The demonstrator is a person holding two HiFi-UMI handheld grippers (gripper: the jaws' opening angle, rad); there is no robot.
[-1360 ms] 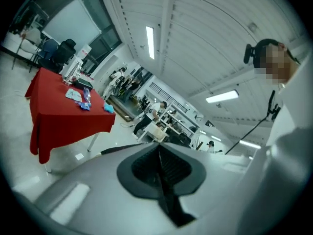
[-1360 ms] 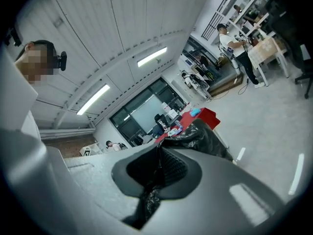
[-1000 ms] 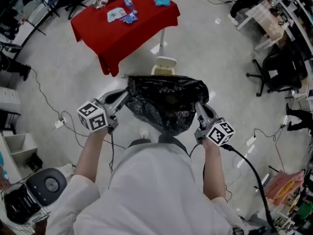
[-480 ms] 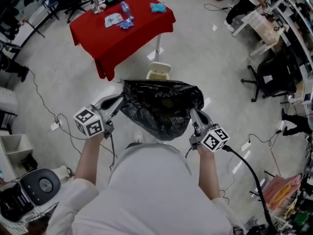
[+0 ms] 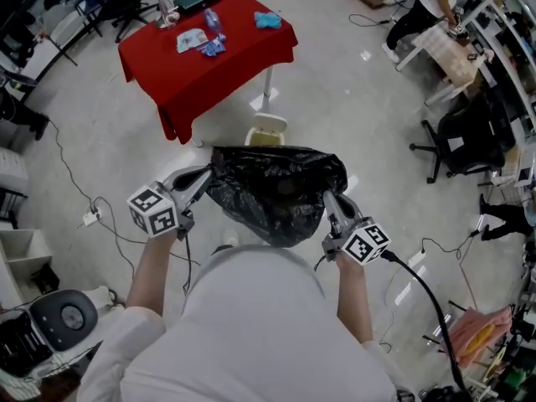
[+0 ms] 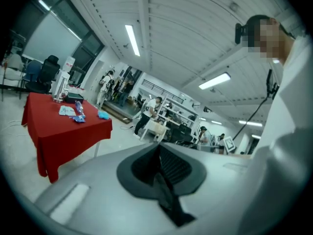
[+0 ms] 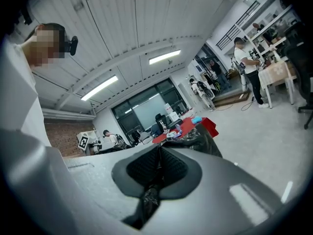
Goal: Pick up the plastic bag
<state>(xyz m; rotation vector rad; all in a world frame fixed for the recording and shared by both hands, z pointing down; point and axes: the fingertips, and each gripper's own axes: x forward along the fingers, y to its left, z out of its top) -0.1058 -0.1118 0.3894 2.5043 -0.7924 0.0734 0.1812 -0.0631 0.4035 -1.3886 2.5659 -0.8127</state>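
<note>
Black plastic bag (image 5: 276, 193), glossy and crumpled, strung in the air between the two pairs of jaws, well clear of the pale floor (image 5: 352, 99). Left gripper (image 5: 203, 177) clamped tight on the bag's left edge: jaws together, only a thin dark strip of film pinched between the ribbed pads and trailing back toward the camera in the left gripper view. Right gripper (image 5: 329, 201) likewise closed on the bag's right edge: jaws pressed on a wrinkled fold of shiny film in the right gripper view, the bulk of the bag bulging just beyond the jaw tips. Bag mouth pulled wide from one pair of jaws to the other, body sagging between them in a rounded pouch. Marker cubes behind each pair of jaws, left cube (image 5: 153, 210) and right cube (image 5: 366, 244), each at the end of a forearm. Beyond the jaws and past the bag, a small beige seat (image 5: 266, 130); farther out, a table (image 5: 209, 53) draped in red cloth, a few small blue and clear items on top. Off to the right of the right jaws, well apart, a black office chair (image 5: 465, 136). Black cable (image 5: 423, 296) trailing back from the right gripper.
</note>
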